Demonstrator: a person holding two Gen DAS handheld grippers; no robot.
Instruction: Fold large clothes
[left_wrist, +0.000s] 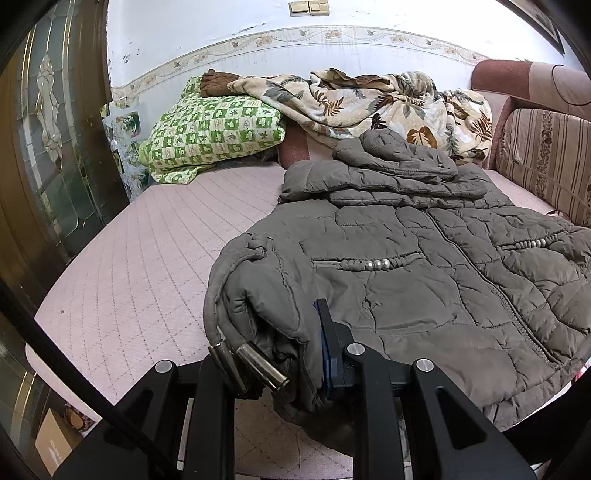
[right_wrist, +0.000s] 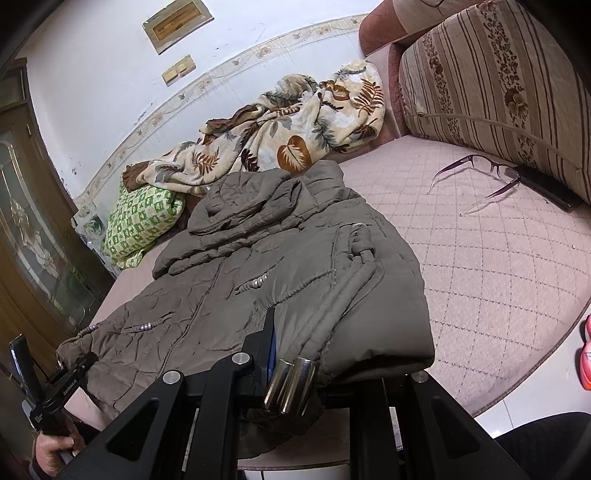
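A grey-brown quilted jacket (left_wrist: 424, 266) lies front up on the pink quilted bed (left_wrist: 140, 251), with its hood at the far end. It also shows in the right wrist view (right_wrist: 258, 258). My left gripper (left_wrist: 284, 354) is shut on the jacket's near left hem corner, where two metal cord ends (left_wrist: 258, 363) hang. My right gripper (right_wrist: 314, 350) is shut on the near right hem corner, with two metal cord ends (right_wrist: 291, 384) below it. The left gripper (right_wrist: 70, 373) shows at the far left of the right wrist view, held by a hand.
A green checked pillow (left_wrist: 210, 129) and a leaf-print blanket (left_wrist: 369, 99) lie at the far end of the bed. A striped cushion (right_wrist: 498, 92) stands on the right, with a pair of glasses (right_wrist: 487, 181) on the bed in front of it. A wooden door (left_wrist: 44, 147) stands on the left.
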